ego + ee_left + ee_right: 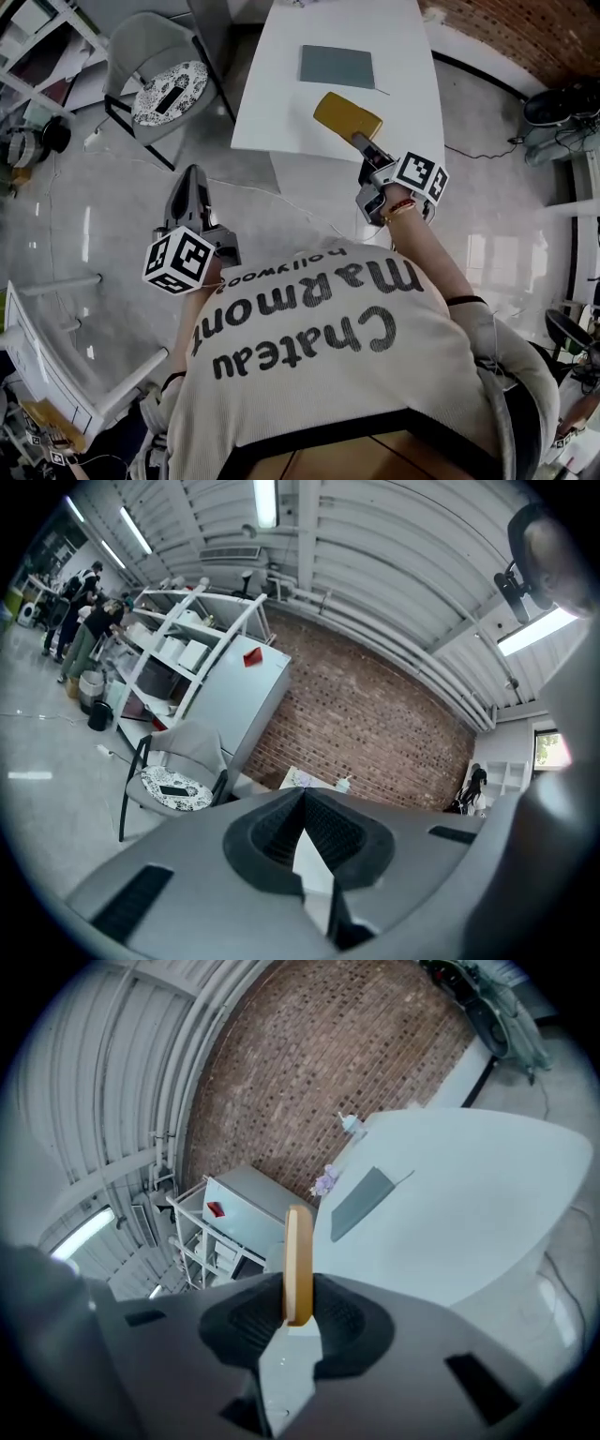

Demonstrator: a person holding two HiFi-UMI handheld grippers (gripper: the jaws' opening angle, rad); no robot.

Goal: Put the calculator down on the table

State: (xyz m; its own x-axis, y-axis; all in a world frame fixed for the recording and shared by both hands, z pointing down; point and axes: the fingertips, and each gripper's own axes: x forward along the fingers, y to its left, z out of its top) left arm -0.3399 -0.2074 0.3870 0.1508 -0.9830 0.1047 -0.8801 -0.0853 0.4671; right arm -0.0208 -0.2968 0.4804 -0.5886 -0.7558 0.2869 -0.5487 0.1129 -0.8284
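A flat yellow calculator (347, 116) hangs over the near end of the white table (272, 103), with my right gripper (361, 142) shut on its near edge. In the right gripper view the calculator (299, 1262) shows edge-on between the two pads, above the table (487, 1213). My left gripper (192, 187) is held over the floor to the left of the table, its jaws closed together with nothing between them; in the left gripper view the left gripper (305, 803) points toward the brick wall.
A grey mat (337, 66) lies on the table beyond the calculator, also seen as the grey mat (361, 1201). A grey chair (155, 70) with a patterned cushion and a dark phone stands to the left of the table. White shelving (183, 658) stands farther left; people stand far off.
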